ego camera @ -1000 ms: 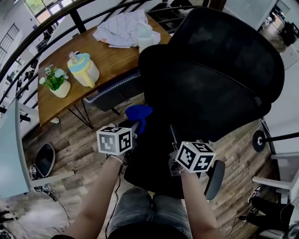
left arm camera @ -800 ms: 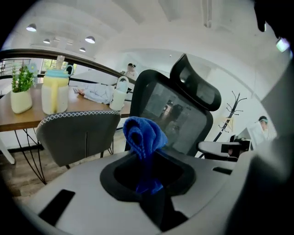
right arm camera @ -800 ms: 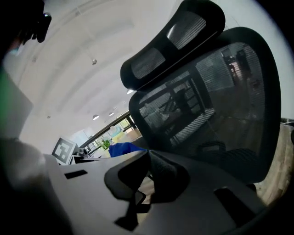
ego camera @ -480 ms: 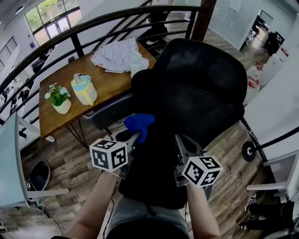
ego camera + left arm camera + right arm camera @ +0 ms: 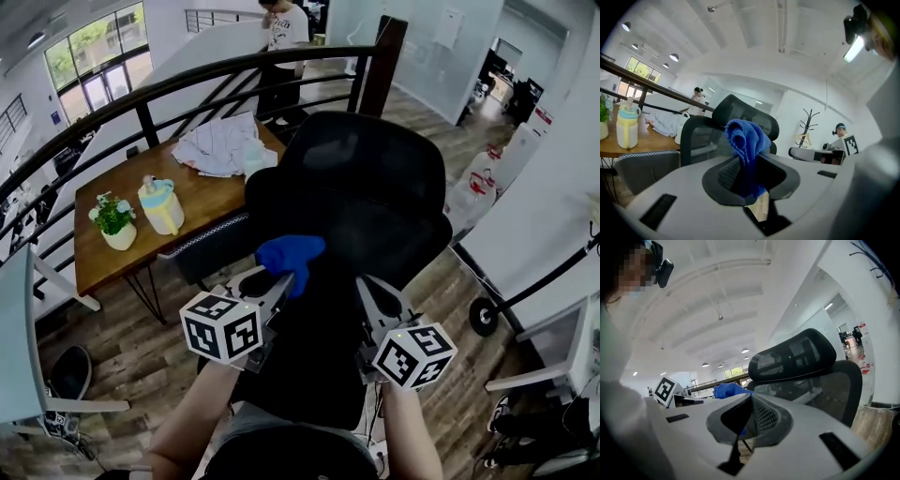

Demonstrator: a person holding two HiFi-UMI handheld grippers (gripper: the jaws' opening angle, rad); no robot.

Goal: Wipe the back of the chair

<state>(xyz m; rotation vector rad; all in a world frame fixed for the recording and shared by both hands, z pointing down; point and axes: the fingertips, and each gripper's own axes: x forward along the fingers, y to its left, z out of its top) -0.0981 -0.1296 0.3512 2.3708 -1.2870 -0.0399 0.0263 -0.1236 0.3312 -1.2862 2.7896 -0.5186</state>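
My left hand-held gripper is clamped on the cloth, forearm stretched toward the chair back. My right hand-held gripper, jaws together and empty, points alongside.

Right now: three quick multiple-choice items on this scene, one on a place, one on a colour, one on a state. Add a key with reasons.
1. The yellow jug stands on:
A. the wooden table
B. a shelf
C. a windowsill

2. The cloth in the left gripper is:
A. white
B. blue
C. green

3. The jaws of the right gripper are:
A. wide apart
B. shut on a sponge
C. together, with nothing between them

Key:
1 A, since the head view shows the jug on the tabletop beside the potted plant.
2 B, since the left gripper view shows blue fabric pinched in its jaws.
3 C, since the right gripper view shows its jaws closed and empty.
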